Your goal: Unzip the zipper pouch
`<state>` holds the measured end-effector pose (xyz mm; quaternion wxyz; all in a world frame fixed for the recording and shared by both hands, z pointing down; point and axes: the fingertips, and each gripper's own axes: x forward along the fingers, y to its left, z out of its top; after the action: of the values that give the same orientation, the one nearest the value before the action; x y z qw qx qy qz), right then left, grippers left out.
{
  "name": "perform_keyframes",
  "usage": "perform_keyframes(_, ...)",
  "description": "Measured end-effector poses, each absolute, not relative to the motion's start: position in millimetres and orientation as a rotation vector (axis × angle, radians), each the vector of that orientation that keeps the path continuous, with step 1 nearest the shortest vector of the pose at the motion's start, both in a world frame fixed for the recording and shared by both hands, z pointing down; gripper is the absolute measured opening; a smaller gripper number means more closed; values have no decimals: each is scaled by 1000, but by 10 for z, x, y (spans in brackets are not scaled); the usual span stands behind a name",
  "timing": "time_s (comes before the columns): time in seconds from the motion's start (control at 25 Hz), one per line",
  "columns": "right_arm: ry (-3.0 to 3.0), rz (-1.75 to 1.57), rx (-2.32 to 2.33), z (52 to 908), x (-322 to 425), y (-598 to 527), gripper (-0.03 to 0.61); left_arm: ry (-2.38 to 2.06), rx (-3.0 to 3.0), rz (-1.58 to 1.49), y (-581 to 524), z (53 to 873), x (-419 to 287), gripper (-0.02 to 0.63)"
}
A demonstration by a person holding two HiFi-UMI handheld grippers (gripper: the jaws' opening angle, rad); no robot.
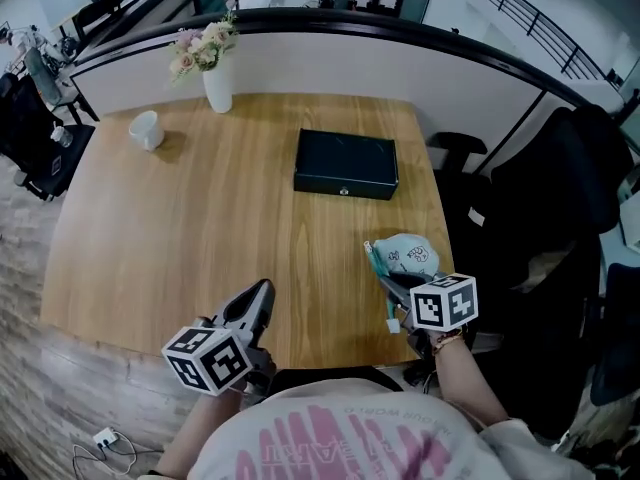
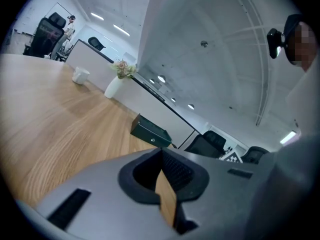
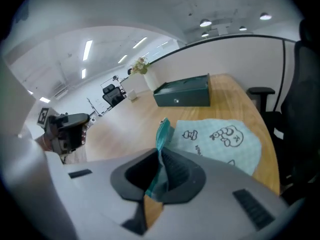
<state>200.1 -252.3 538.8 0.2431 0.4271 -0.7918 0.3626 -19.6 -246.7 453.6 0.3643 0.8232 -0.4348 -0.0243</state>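
Observation:
A pale teal zipper pouch (image 1: 408, 255) printed with cartoon figures lies near the table's front right edge. In the right gripper view the pouch (image 3: 220, 139) spreads out ahead, and its darker teal zipper edge (image 3: 162, 134) stands up and runs back between the jaws. My right gripper (image 3: 159, 176) is shut on that zipper edge; in the head view this gripper (image 1: 393, 286) sits at the pouch's near side. My left gripper (image 1: 256, 302) hovers over the table's front edge, well left of the pouch. Its jaws (image 2: 167, 194) are shut, and nothing is between them.
A dark rectangular box (image 1: 346, 163) lies at the middle back of the wooden table (image 1: 200, 228). A white vase with flowers (image 1: 217, 83) and a white mug (image 1: 146, 129) stand at the back left. Black office chairs (image 1: 545, 198) crowd the table's right side.

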Motion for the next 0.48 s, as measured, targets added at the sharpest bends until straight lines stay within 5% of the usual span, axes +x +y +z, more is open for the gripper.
perform_keyframes(0.48, -2465, 757, 1067, 4189, 1490, -2154, 17, -822, 2314, -58, -2255, 4274, -183, 3)
